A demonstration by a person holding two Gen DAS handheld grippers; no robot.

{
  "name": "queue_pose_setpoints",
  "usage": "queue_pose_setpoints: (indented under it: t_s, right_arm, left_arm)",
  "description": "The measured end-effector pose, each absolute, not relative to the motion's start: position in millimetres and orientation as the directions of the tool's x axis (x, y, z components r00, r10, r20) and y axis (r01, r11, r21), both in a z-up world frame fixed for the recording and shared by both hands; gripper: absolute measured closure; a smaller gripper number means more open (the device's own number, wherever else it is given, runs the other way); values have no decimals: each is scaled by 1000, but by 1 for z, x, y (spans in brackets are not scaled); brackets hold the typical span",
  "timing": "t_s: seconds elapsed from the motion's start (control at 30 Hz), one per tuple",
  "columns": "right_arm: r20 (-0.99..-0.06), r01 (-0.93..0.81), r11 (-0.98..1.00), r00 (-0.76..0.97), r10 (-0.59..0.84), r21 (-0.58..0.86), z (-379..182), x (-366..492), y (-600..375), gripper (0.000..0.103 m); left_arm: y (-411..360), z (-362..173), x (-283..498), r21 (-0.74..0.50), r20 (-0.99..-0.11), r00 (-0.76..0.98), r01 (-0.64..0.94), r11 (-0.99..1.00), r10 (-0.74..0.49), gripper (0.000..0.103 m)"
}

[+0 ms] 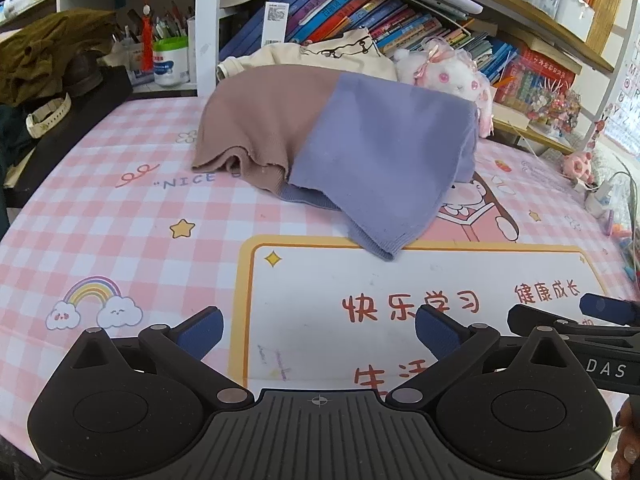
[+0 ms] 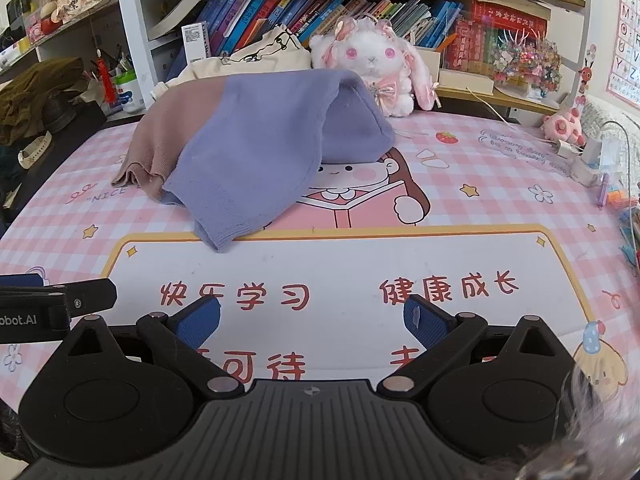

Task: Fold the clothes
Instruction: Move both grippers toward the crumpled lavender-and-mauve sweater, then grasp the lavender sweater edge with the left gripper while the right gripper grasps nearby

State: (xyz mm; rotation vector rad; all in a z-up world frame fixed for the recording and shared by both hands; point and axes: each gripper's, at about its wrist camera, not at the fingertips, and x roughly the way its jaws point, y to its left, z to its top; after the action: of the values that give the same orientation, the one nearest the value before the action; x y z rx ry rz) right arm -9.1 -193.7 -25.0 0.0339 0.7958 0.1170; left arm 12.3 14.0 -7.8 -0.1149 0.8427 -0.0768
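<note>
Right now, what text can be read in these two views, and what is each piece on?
"快乐学习" on the desk mat
"健康成长" on the same mat
"NICE" on its pink check
"DAS" on the right gripper
"obot.AI" on the left gripper
Book spines, box label and wall chart: too small.

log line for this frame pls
phase: pre-grasp | left gripper: open, empty | right gripper: open, empty | purple-and-brown sweater: heaped on pink checked mat, untouched, cuff toward grippers
</note>
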Motion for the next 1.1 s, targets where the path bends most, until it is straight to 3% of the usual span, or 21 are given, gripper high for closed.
queue_pose_setpoints:
  t_s: [0.53, 0.9, 1.1]
  right_arm:
    - [-730, -127, 986, 663, 166, 109, -32, 10, -204, 3]
    - [-745, -172, 977, 634, 207, 125, -40, 36, -227, 3]
    - [-748, -202, 968, 618, 243, 148, -45, 53, -247, 4]
  left_arm:
    - [7, -13, 23, -154, -749, 654, -11, 988, -109, 0]
    - [-14, -24, 39, -118, -780, 626, -107, 987, -25, 0]
    - [-29, -23, 43, -170, -763, 645, -139, 976, -41, 0]
